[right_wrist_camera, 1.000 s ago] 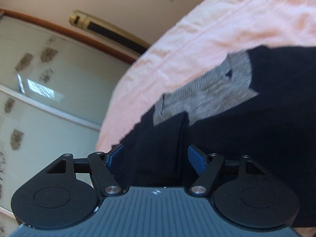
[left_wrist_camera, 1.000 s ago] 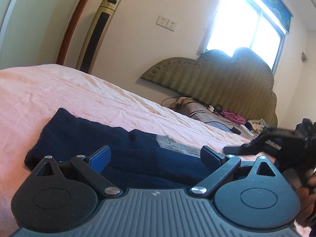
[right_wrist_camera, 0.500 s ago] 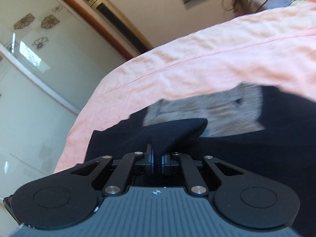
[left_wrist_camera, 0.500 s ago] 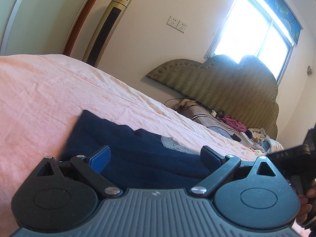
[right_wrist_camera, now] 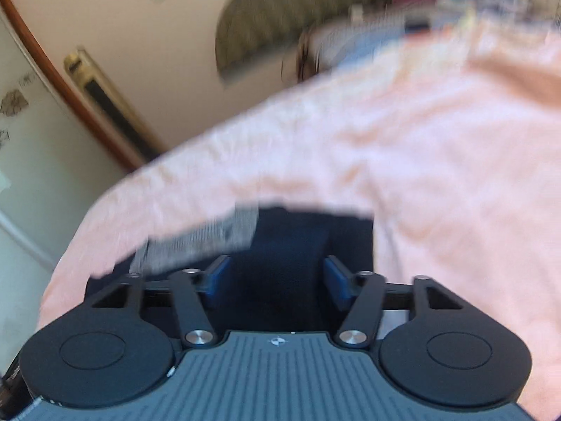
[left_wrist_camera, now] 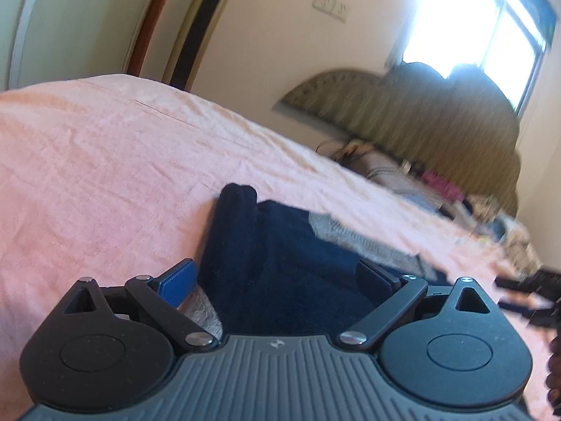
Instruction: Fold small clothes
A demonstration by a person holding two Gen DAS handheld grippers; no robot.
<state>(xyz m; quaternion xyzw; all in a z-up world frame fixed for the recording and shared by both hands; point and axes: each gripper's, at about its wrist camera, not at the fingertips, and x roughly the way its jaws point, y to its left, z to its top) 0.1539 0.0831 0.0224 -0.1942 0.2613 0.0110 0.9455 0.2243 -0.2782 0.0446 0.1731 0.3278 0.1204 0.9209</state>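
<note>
A dark navy garment (left_wrist_camera: 280, 263) with a grey knit band (left_wrist_camera: 364, 242) lies on the pink bed sheet (left_wrist_camera: 105, 175). Its left end is folded up into a raised roll (left_wrist_camera: 235, 196). My left gripper (left_wrist_camera: 277, 280) is open, its jaws wide apart over the navy cloth. My right gripper (right_wrist_camera: 277, 280) is also open, with navy cloth (right_wrist_camera: 280, 263) lying between its fingers and the grey band (right_wrist_camera: 203, 242) to its left. The right gripper also shows blurred at the right edge of the left wrist view (left_wrist_camera: 529, 298).
The pink sheet (right_wrist_camera: 420, 175) spreads all around the garment. A padded headboard (left_wrist_camera: 438, 105) with piled items (left_wrist_camera: 438, 182) stands at the far end. A tall tower fan (left_wrist_camera: 203, 24) and a door frame stand by the wall on the left.
My right gripper, shut on a navy fold half a second ago, has opened and let it go. The garment's left end now lies folded over. Both views are blurred from motion.
</note>
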